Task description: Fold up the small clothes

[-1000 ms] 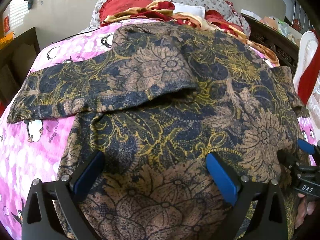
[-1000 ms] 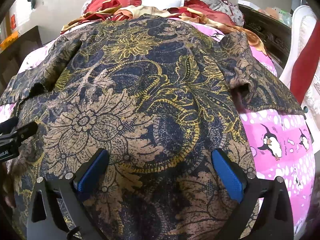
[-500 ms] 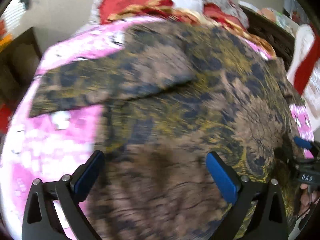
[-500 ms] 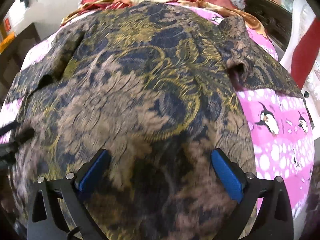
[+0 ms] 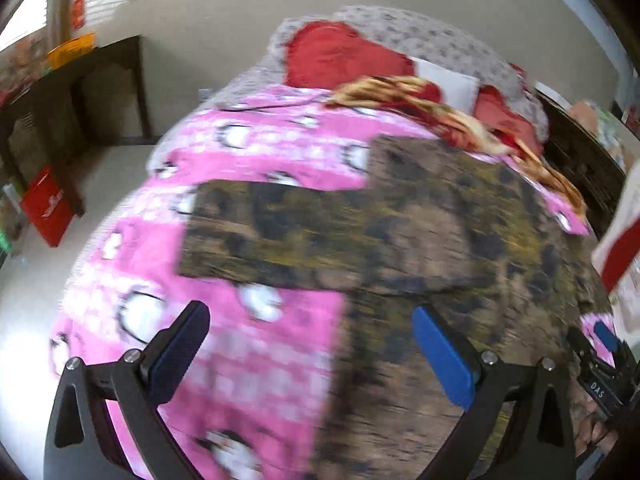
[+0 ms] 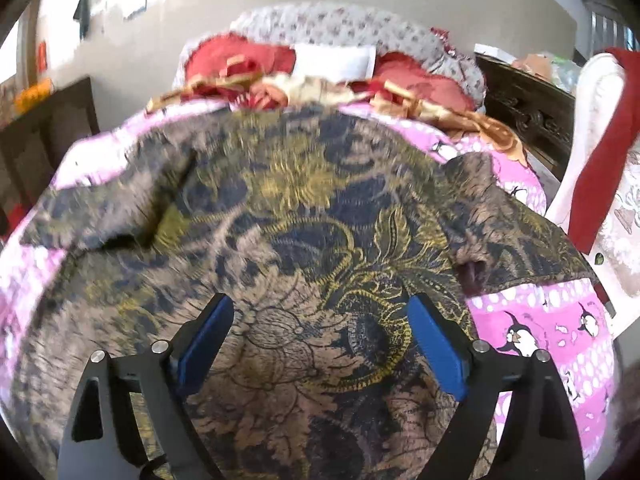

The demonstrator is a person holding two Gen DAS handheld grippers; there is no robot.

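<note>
A bedroom with pale walls holds a bed under a pink blanket (image 5: 248,160) printed with penguins, and red pillows (image 6: 240,60) and loose cloth are heaped at the far end. At the left a dark cabinet (image 5: 80,92) stands against the wall with a red bag (image 5: 46,208) on the floor beside it. Spread over the blanket lies the shirt (image 6: 312,208), dark blue with gold and tan flowers, its left sleeve (image 5: 280,236) stretched flat toward the left edge of the bed and its right sleeve (image 6: 516,240) angled out toward a white chair (image 6: 592,128) draped with red cloth. The left gripper (image 5: 312,356) hangs above the seam between bare blanket and shirt body, jaws spread wide and empty. The right gripper (image 6: 320,344) hovers over the shirt's lower middle; its jaws are closing a little yet stand wide, with cloth below them but none pinched. The step in hand looks like picking a place to take hold for a fold. It should go best if each gripper reaches one layer near an edge or sleeve, pinches firmly, lifts both sides evenly, and lays the cloth over without dragging the blanket.
</note>
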